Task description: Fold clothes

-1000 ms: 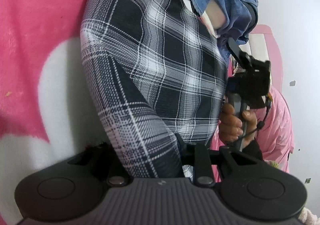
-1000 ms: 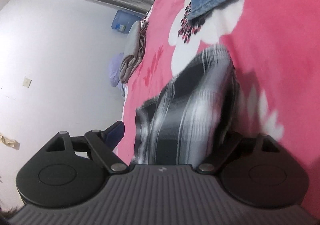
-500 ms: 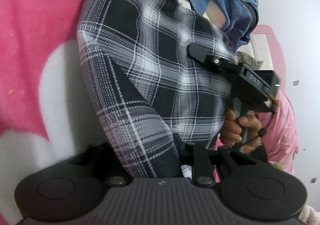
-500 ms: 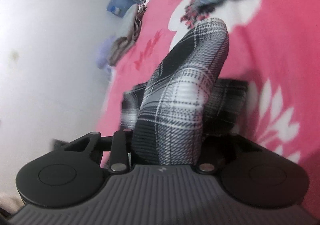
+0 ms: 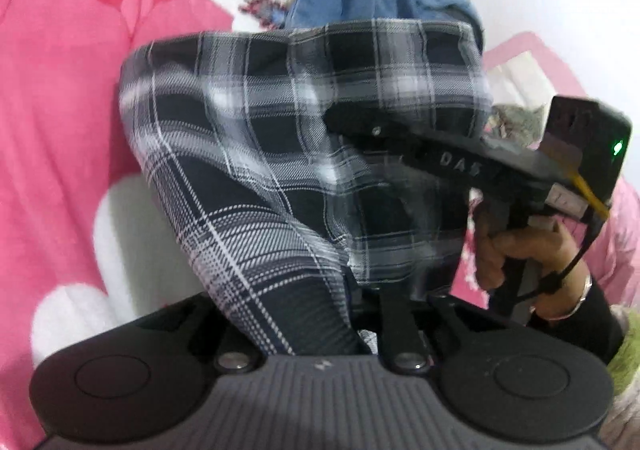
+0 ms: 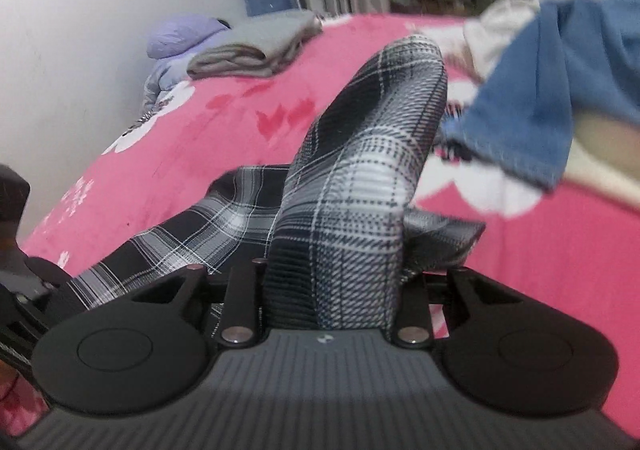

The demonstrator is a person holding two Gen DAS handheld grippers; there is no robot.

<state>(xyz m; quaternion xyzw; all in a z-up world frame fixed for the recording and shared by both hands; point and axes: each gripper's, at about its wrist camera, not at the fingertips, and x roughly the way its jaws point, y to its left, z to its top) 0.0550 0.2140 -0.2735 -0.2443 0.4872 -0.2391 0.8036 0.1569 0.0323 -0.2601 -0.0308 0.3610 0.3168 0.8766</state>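
I am holding the plaid (image 5: 304, 153) in both tools: the left gripper (image 5: 320, 334) is clamped on one bunched end, and the right gripper (image 6: 332, 290) is pinching another, its jaws having just been closing onto the cloth between them. The plaid is hanging partly lifted over the pink bed (image 5: 60, 89), its far part trailing on the cover. I am judging it light, limp and stretchy, so it will sag and fold wherever unsupported (a grip on bunched fabric gives poor control of corners); I would rather be taking it at an edge or hem. The denim (image 6: 532, 97) is lying close beyond it, near enough to snag. The grey stack (image 6: 256, 45) is sitting well apart by the wall, and open bed is showing to the left for laying the plaid flat.
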